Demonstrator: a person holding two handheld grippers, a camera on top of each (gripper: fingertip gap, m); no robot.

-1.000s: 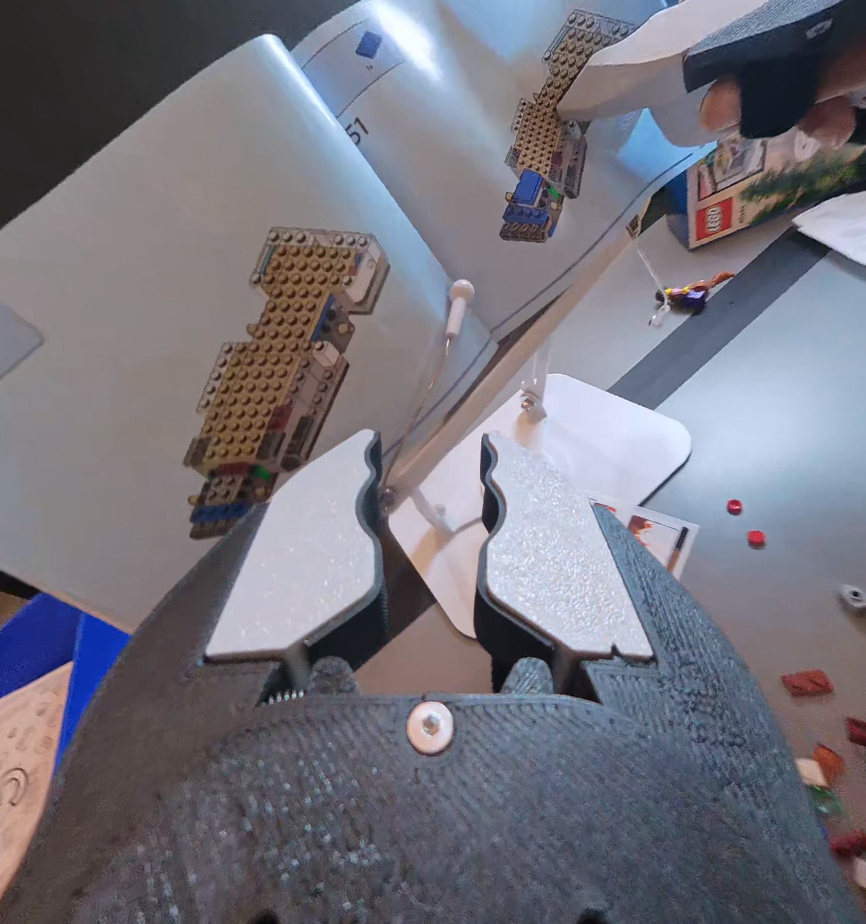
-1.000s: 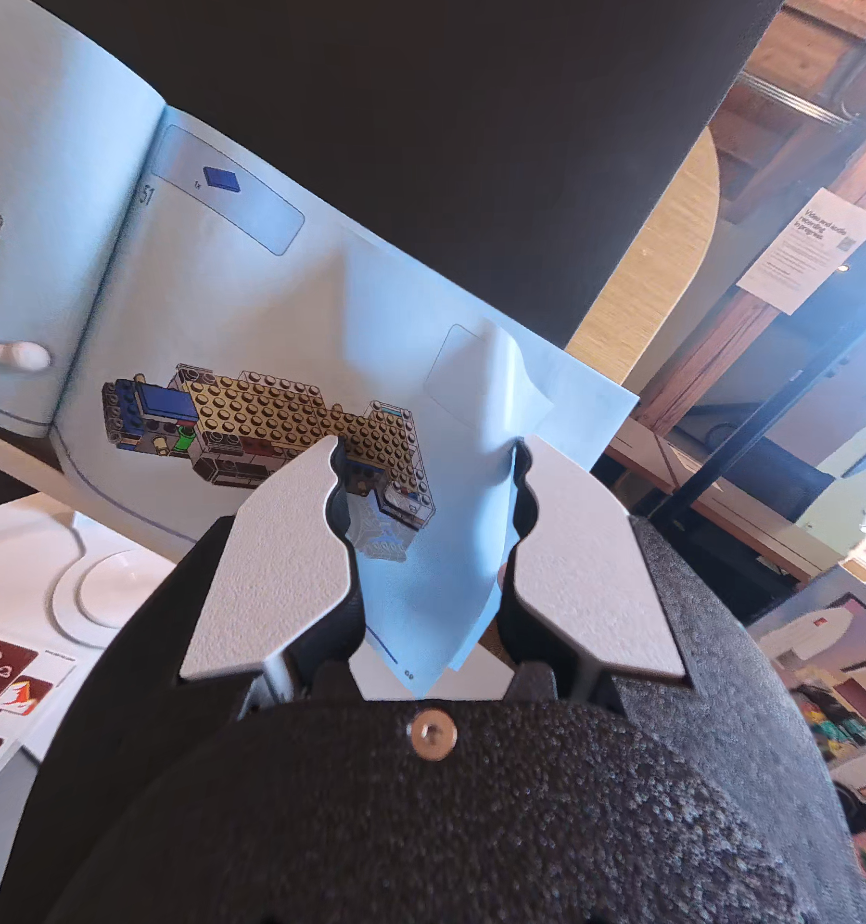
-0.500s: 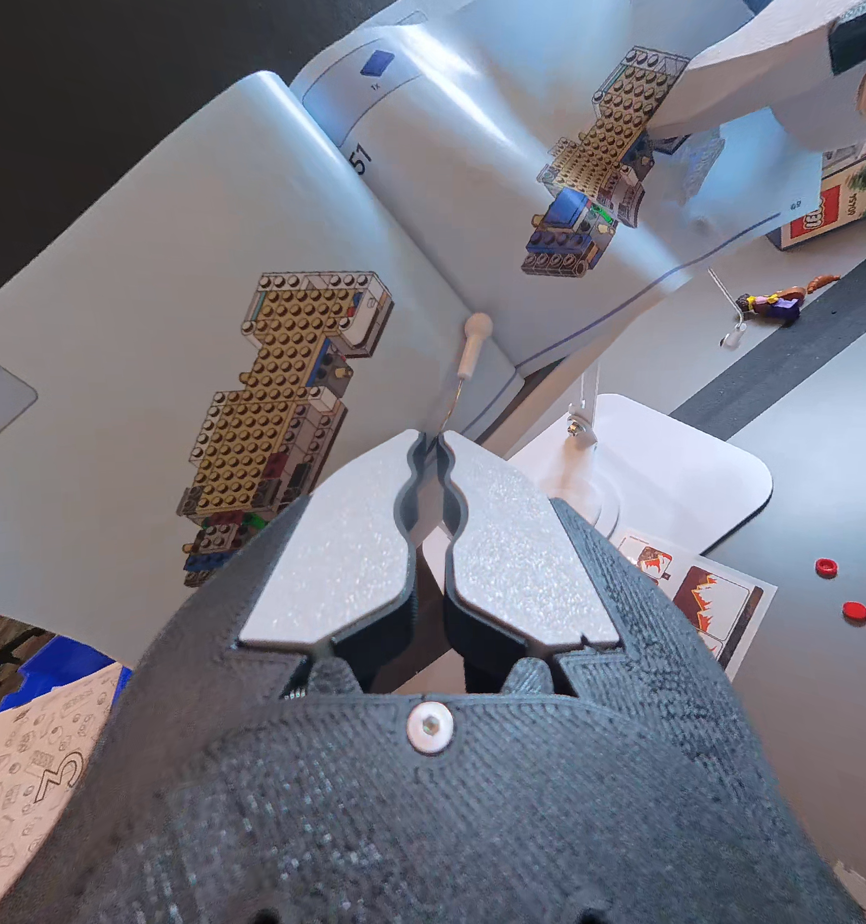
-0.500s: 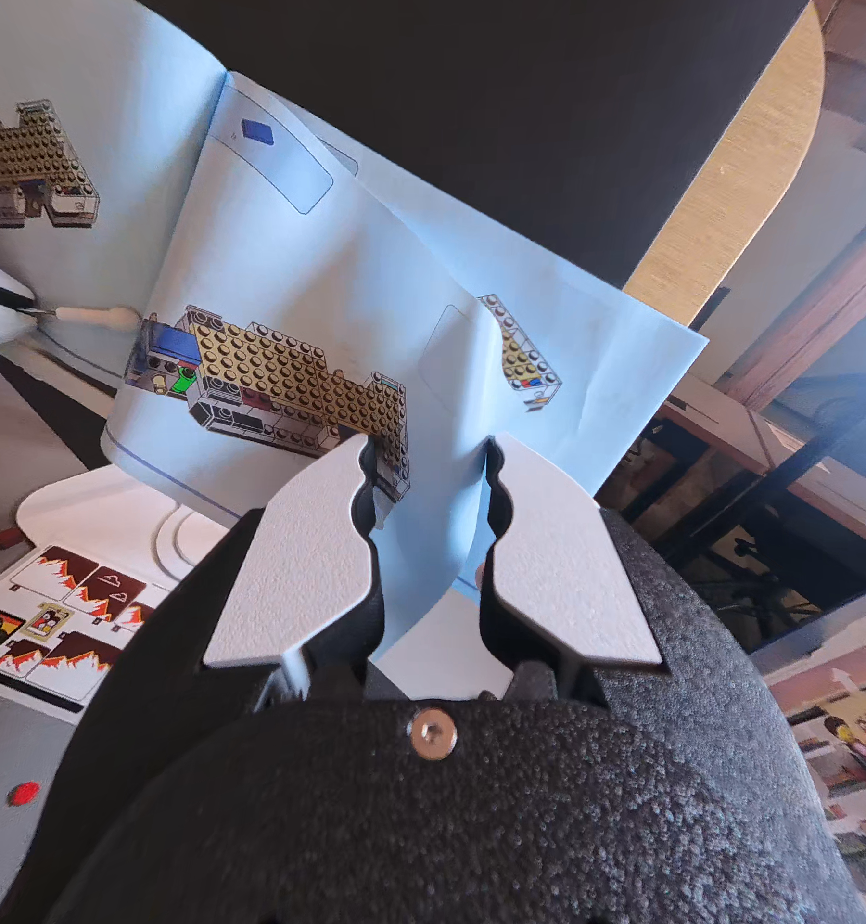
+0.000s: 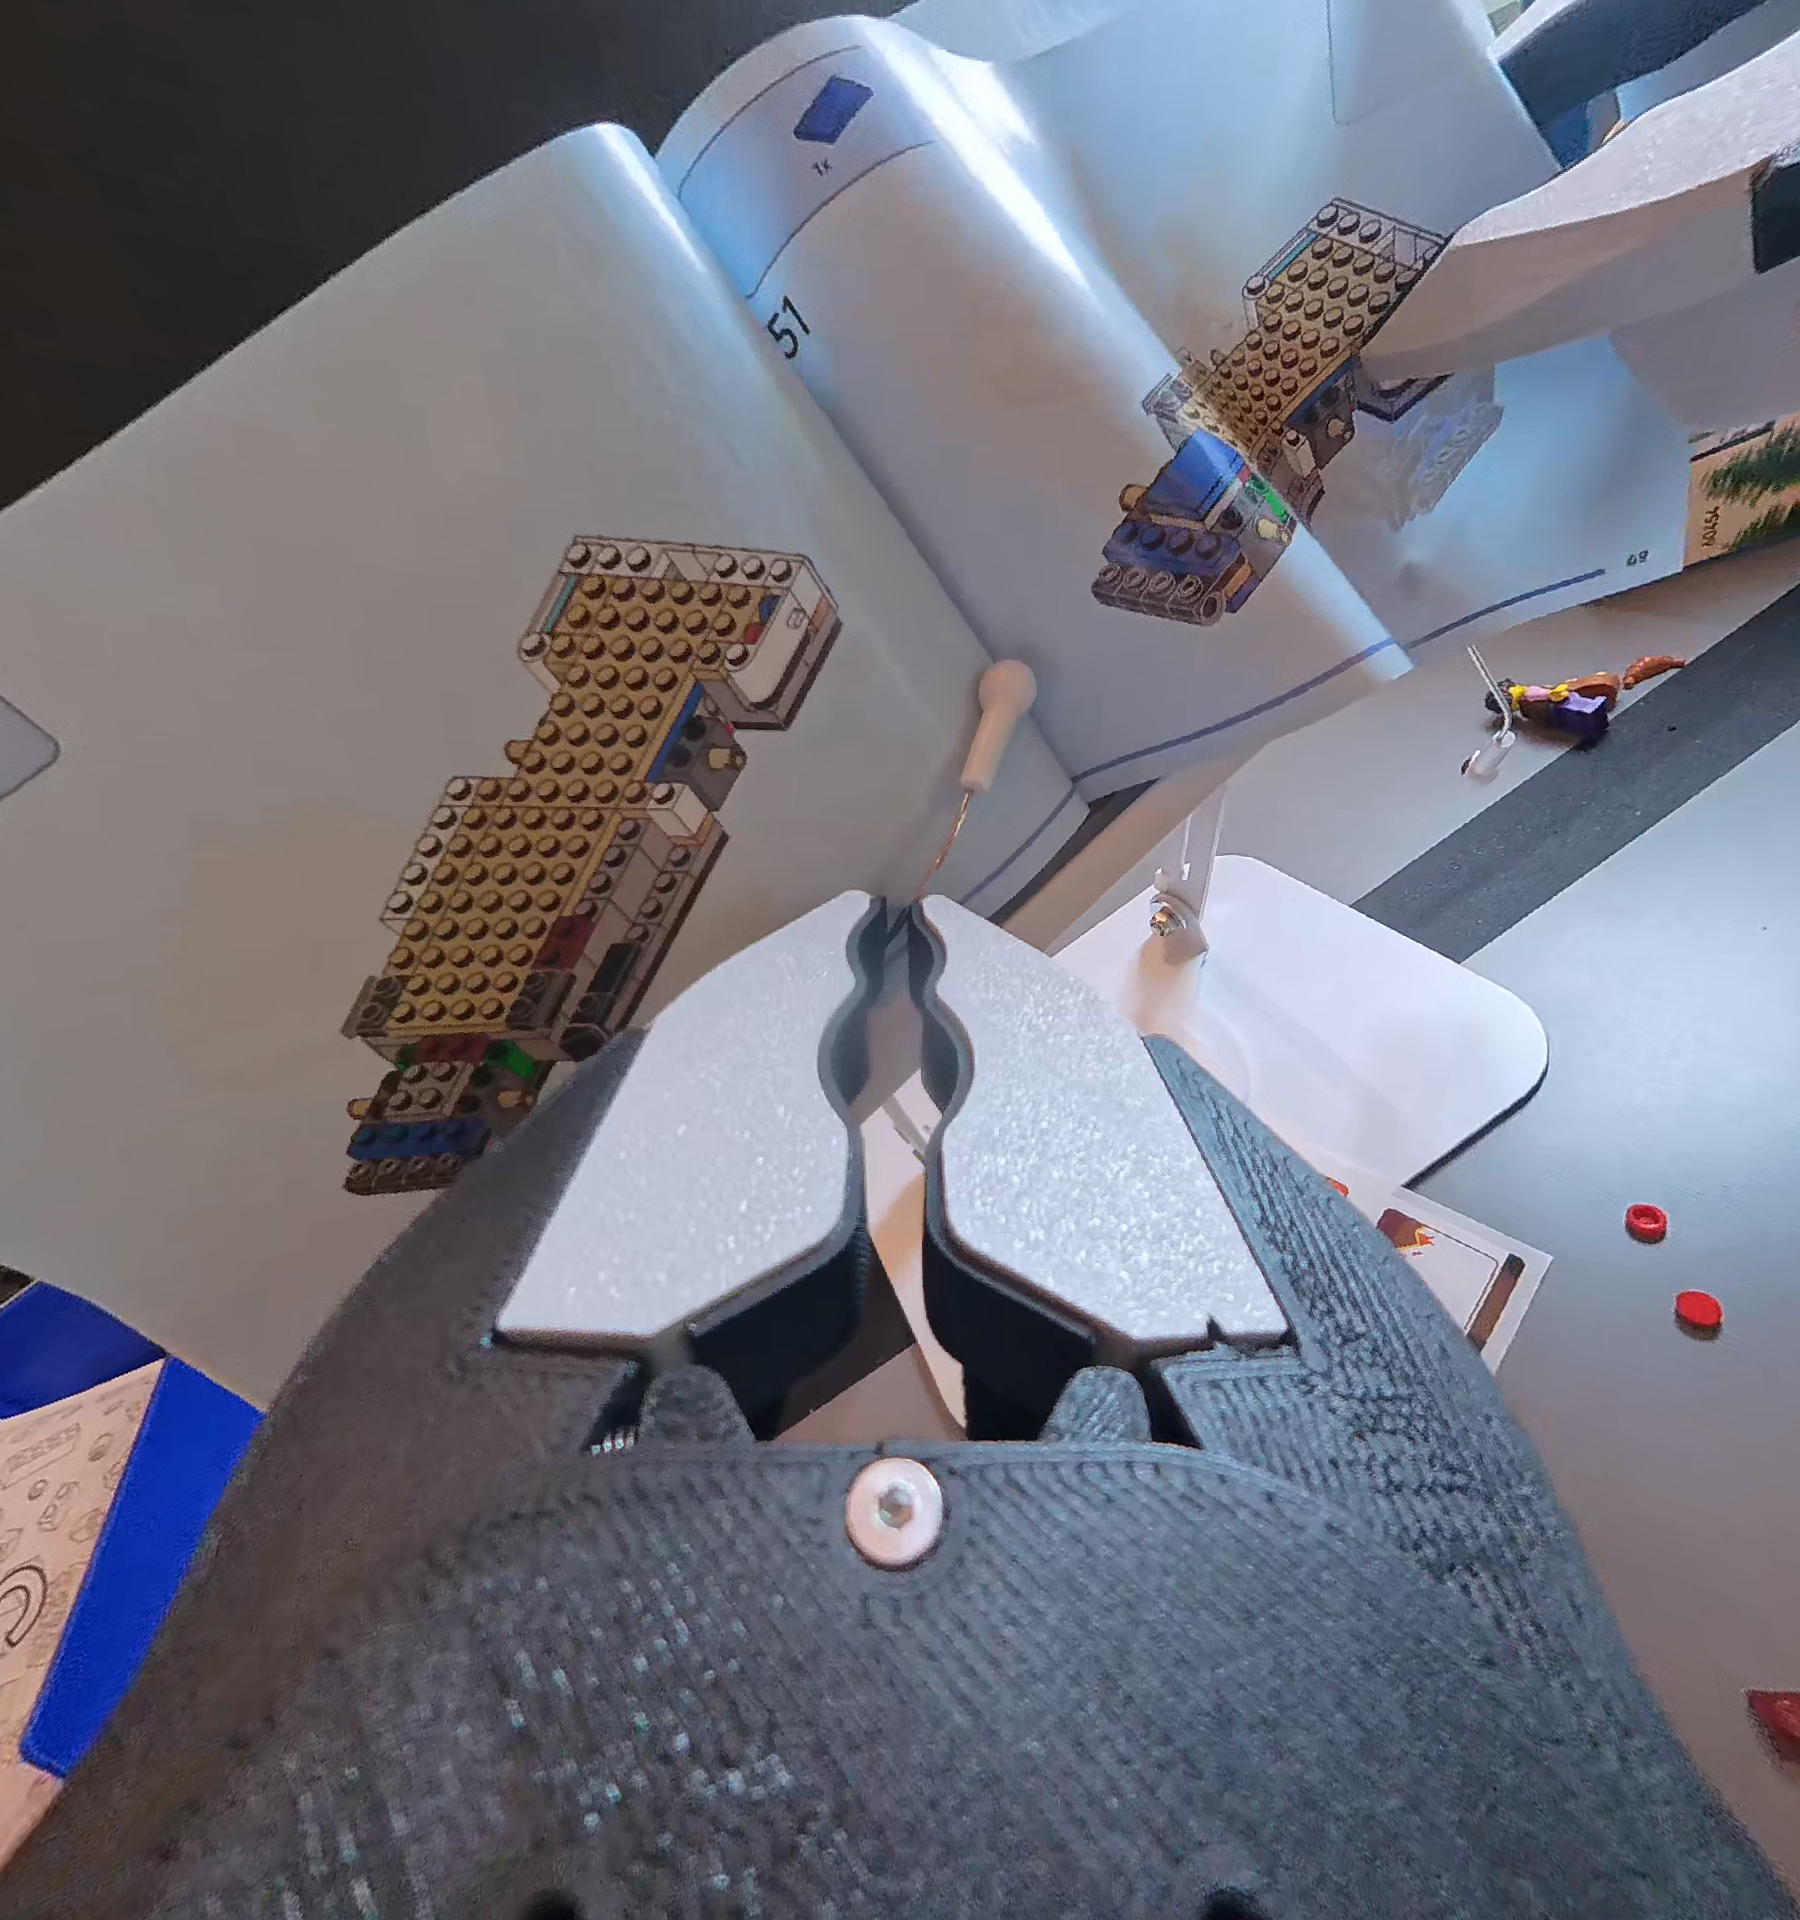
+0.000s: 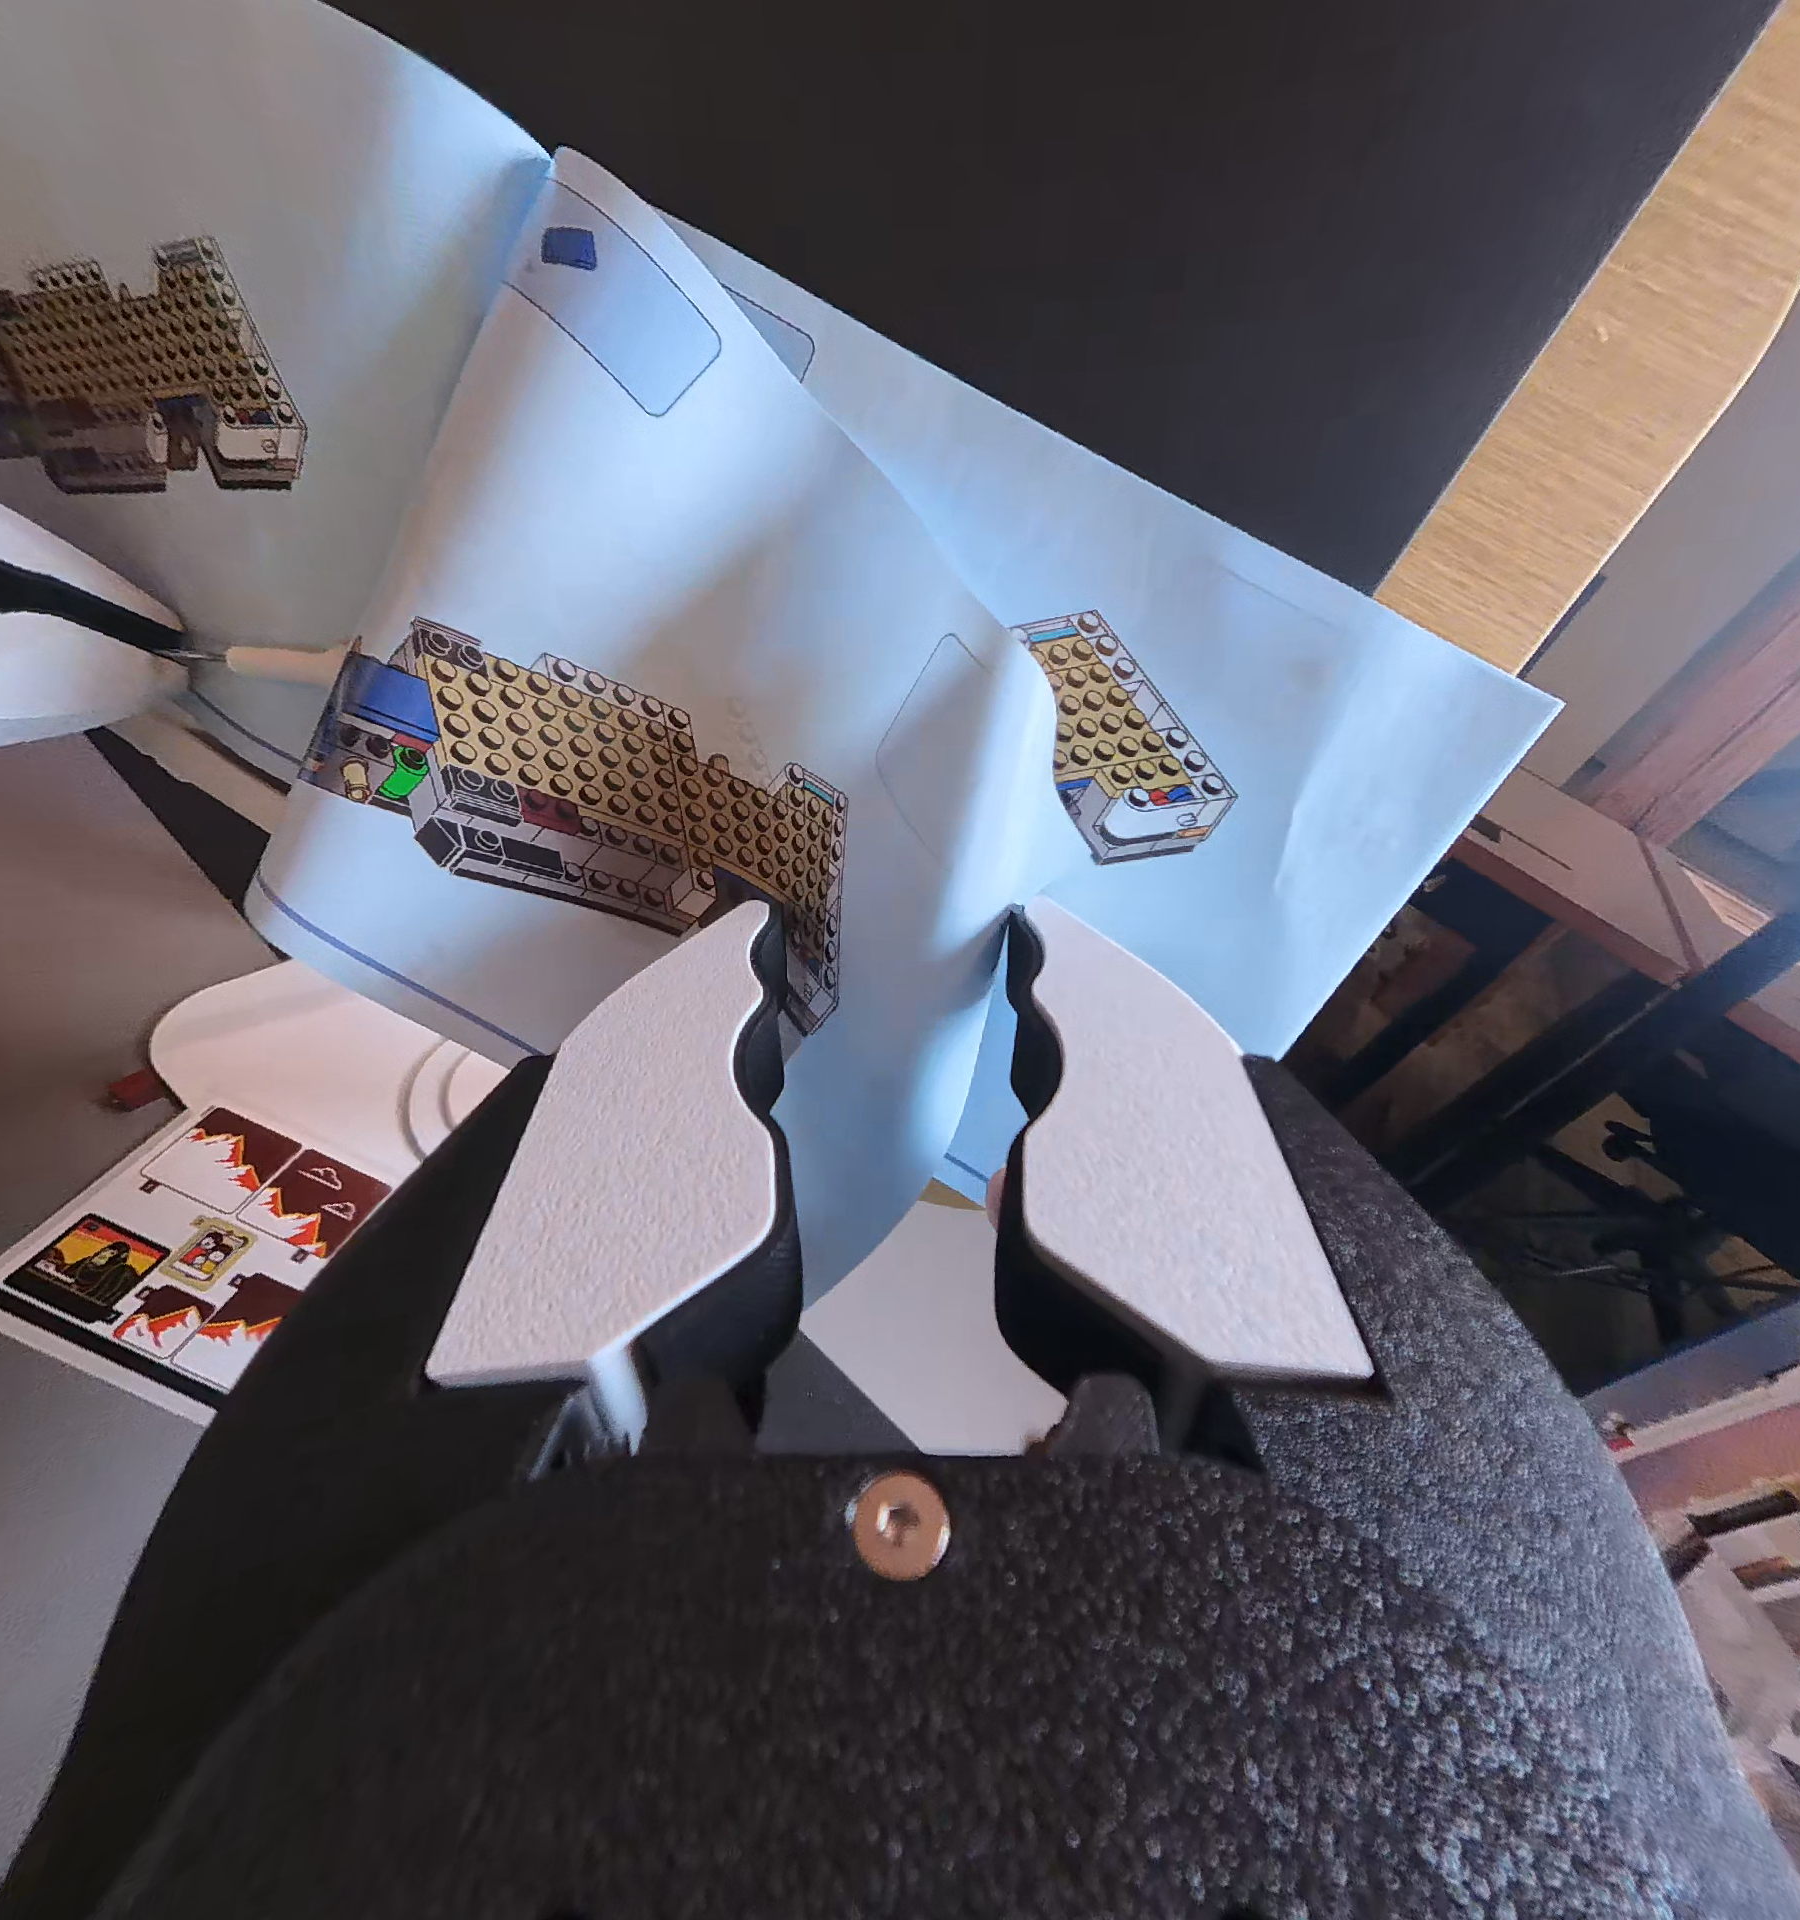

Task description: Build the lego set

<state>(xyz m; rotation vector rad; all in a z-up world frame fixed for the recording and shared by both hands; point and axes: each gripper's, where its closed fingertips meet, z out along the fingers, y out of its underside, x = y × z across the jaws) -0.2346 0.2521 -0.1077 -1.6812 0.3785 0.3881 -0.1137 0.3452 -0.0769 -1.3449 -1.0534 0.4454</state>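
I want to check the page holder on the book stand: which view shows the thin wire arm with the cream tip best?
The left wrist view: the wire arm runs from the shut left tongs up across the instruction booklet, cream tip clear. The right wrist view shows only its tip at the far left, beside the other tongs.

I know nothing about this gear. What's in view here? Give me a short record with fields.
Setting: grey table with an open building-instruction booklet propped on a white stand
Left tool: closed on the thin wire page holder at the booklet's lower edge
Right tool: fingers apart, with a curled page bowed between them
Nearby: sticker sheet, two small red round pieces, a small toy figure
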